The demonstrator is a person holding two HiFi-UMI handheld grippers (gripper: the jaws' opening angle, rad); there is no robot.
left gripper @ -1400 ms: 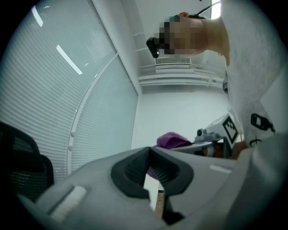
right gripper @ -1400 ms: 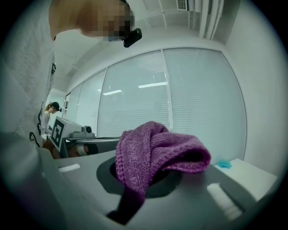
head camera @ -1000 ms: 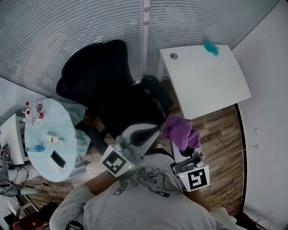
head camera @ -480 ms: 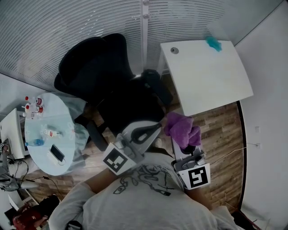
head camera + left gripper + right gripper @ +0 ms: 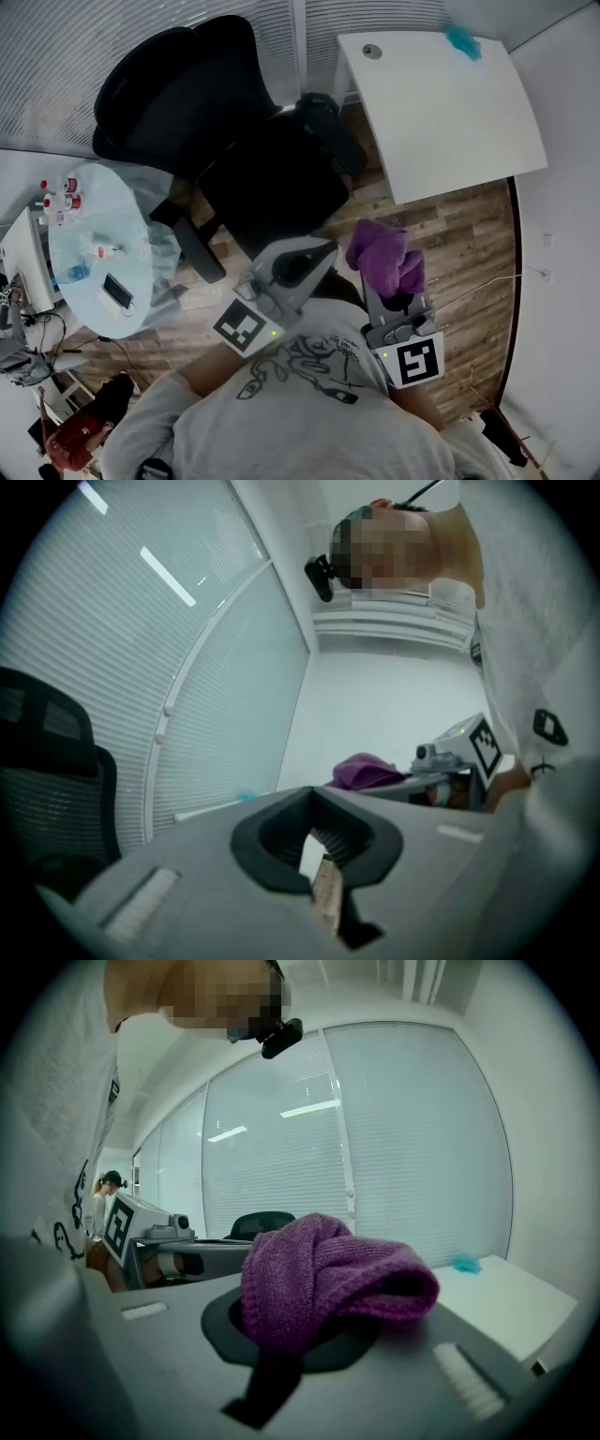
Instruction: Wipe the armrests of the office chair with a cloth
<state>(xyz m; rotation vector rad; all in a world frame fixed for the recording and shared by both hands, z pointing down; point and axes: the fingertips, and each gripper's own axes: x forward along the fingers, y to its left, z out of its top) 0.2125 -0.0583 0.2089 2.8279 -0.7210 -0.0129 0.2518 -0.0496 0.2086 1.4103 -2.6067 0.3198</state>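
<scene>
Purple cloth (image 5: 319, 1274) swallows tips of right tongs (image 5: 298, 1333).

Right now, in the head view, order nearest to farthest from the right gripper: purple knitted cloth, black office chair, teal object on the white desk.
1. The purple knitted cloth, in the right gripper's jaws.
2. The black office chair, ahead to its left.
3. The teal object, on the white desk's far corner.
</scene>
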